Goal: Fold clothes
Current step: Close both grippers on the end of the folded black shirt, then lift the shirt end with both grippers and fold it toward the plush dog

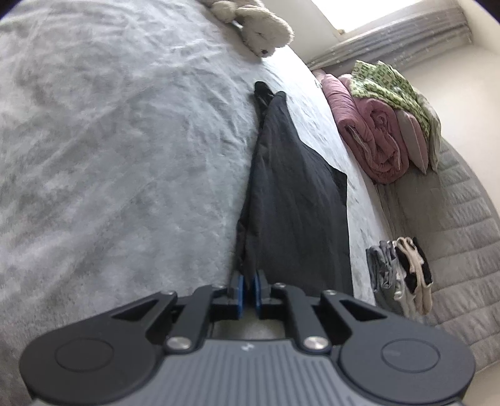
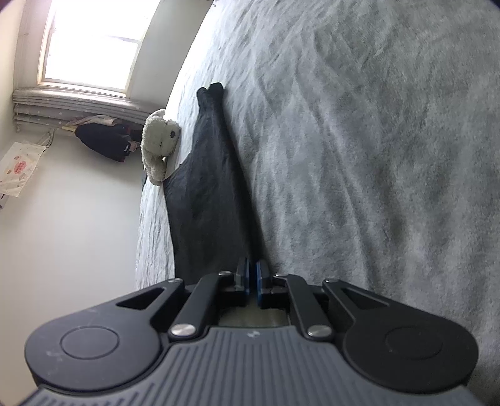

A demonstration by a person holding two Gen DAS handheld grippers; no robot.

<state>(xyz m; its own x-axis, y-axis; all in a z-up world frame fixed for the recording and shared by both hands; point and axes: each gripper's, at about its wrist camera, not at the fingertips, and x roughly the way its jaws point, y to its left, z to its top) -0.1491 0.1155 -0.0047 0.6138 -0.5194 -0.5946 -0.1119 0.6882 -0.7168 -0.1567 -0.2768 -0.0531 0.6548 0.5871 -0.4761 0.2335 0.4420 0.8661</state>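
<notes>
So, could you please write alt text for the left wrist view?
The left gripper is shut on a dark garment stretched along a grey bed cover. Beyond lie a plush toy, pink bedding and folded clothes.

A dark grey garment (image 1: pixel 290 187) (image 2: pixel 206 187) hangs stretched lengthwise above the bed, its near edge lifted.

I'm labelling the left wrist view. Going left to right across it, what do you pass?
Grey blanket → dark garment, pinched by the left gripper → small pile of folded clothes → quilted grey mattress.
</notes>
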